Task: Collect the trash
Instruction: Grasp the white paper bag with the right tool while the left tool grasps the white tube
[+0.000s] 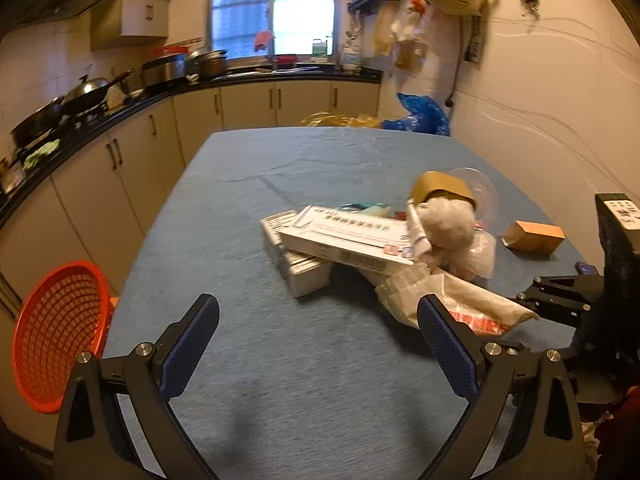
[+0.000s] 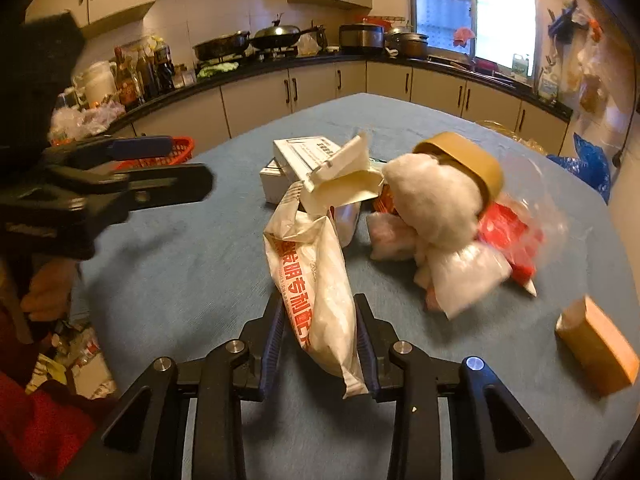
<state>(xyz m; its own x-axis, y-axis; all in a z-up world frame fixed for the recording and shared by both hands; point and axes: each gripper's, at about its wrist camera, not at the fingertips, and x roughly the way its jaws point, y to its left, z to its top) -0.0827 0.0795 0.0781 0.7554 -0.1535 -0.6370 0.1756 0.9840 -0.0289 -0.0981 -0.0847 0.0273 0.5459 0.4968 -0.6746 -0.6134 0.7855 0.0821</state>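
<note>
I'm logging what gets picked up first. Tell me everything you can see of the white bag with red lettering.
The white bag is a long, crinkled paper-like pouch printed with large red characters down its side. Its far end is torn open and ragged. It lies on the blue tablecloth, its near end clamped between the right gripper fingers, while its far end reaches the trash pile.

The left claw (image 1: 318, 330) is spread wide above the blue counter (image 1: 248, 208). Stacked white boxes (image 1: 320, 240) lie ahead; an orange basket (image 1: 60, 332) sits left.

Home kitchen: wok (image 1: 86, 90), cabinets (image 2: 256, 102), window (image 1: 274, 6).
</note>
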